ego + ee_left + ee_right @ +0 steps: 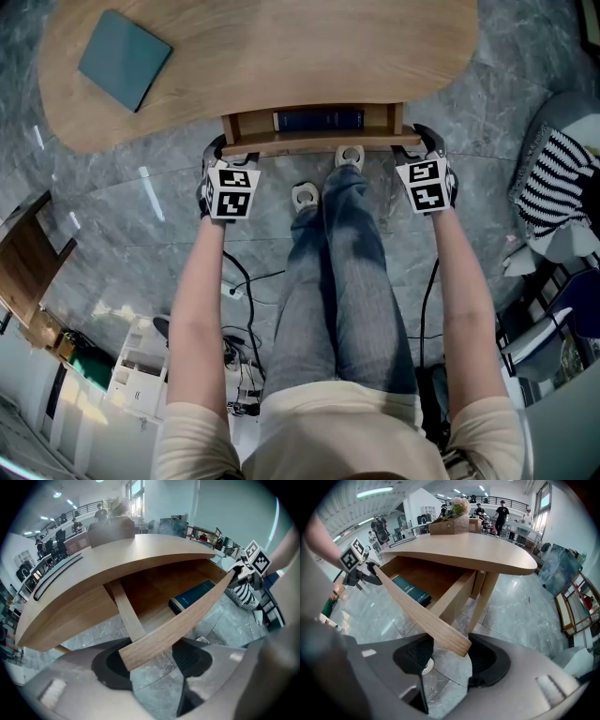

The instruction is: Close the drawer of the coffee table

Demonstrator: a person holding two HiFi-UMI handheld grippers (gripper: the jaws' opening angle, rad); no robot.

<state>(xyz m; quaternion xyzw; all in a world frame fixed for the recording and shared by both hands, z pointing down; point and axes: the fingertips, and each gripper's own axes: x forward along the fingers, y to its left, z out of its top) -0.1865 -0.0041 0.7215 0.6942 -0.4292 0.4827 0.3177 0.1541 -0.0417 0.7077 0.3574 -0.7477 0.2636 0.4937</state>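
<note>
**Left tool (150,662) and right tool (447,654) straddling the drawer front (314,142)**

Both have their black ribbed pads (190,657) spread wide. One end of that flat, light-wood panel sits between each pair, and it doesn't look clamped. Behind it the drawer (253,125) is pulled partway out from under the near edge of the rounded, wood-grain desk (281,56), with a navy book (319,120) lying inside. On the desktop there's a teal square thing (124,59). Underneath, the floor (122,206) is glossy grey marble.
</note>
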